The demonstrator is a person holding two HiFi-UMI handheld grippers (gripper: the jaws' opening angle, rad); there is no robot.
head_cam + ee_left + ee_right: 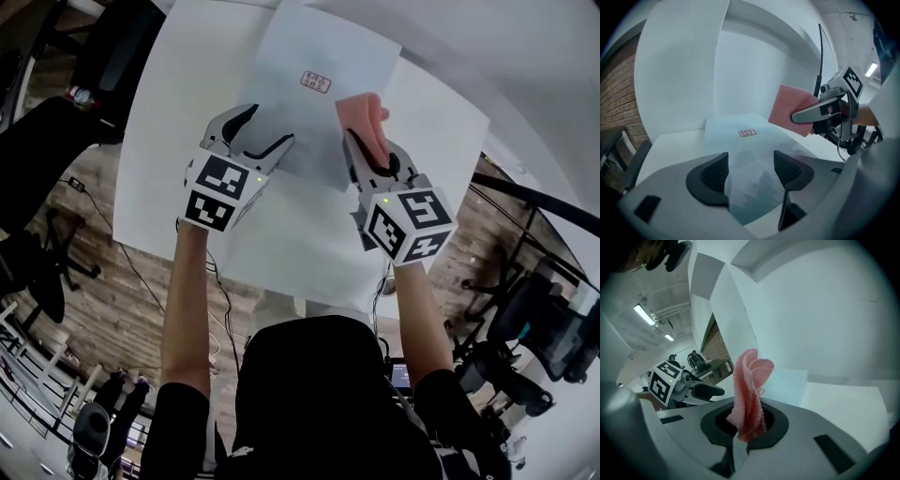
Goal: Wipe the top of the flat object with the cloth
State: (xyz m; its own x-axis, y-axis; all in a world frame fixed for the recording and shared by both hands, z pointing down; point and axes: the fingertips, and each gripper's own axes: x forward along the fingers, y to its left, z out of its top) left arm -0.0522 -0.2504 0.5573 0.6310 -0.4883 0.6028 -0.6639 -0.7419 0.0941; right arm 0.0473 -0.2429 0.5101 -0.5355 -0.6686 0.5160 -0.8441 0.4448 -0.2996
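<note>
The right gripper's (745, 427) jaws are pressed together on the lower end of a pink cloth (749, 390). The cloth stands up from them in a loose, folded bunch. In the head view the right gripper (370, 150) holds the cloth (364, 114) above the right edge of the pale translucent sheet (300, 56). The sheet lies flat on the white table (169, 141), and the cloth does not look to be on its surface yet.

The left gripper's (751, 171) jaws stand spread with nothing pinched. The near corner of the sheet (754, 150) shows between them, but the pads are not pressing on it. From above, the left gripper (267, 131) sits at the sheet's left edge.

**Sheet sliding:** this seems the main risk. The sheet looks thin and smooth, and nothing clamps it. A sideways stroke could drag it across the table or skew it rather than clean it.

**Poor contact:** the cloth is gripped by one end only. It may fold over, so only a narrow ridge meets the surface, or the hard jaw tips may scrape the sheet.

**Catching or slipping:** a stroke towards the small label (316, 82) could catch its edge. A loose hold could let the cloth slip out under friction.
</note>
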